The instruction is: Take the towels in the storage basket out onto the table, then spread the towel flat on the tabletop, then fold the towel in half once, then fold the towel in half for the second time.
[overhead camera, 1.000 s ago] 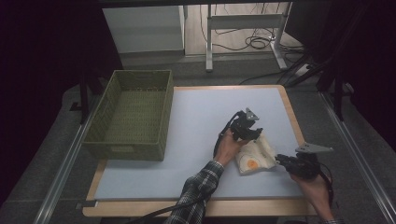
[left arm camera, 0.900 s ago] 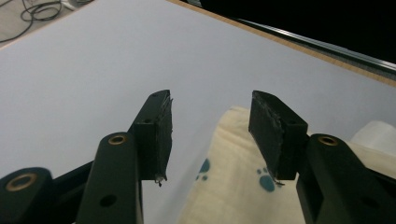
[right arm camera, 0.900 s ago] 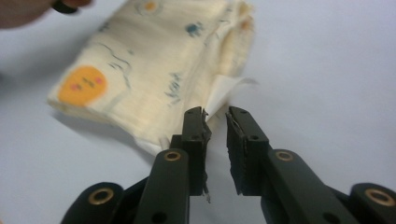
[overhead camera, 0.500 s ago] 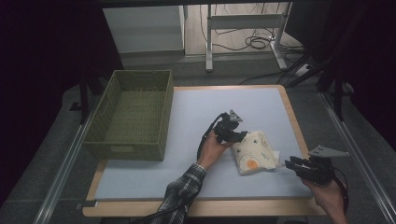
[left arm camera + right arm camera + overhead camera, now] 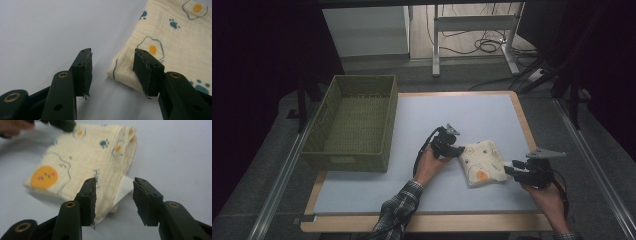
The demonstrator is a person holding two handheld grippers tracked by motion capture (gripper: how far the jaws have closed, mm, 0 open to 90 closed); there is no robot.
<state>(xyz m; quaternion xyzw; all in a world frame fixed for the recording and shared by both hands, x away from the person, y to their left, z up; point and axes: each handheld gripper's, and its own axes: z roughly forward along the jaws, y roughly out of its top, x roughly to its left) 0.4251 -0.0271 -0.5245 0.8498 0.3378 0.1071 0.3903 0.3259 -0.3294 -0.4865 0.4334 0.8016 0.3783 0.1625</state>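
Right tool jaws were just opened off the folded cloth, left lying at 4 o'clock on the counter; left tool, half open and empty, was brought to its 9 o'clock corner, likely for regrasp.

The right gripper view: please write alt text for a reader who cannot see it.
A folded cream cloth printed with eggs and paw prints lies on a pale blue table, one corner with a white tag pointing at the camera. The right claw stands open just before that corner, its jaws having just been opening, with nothing gripped between them.
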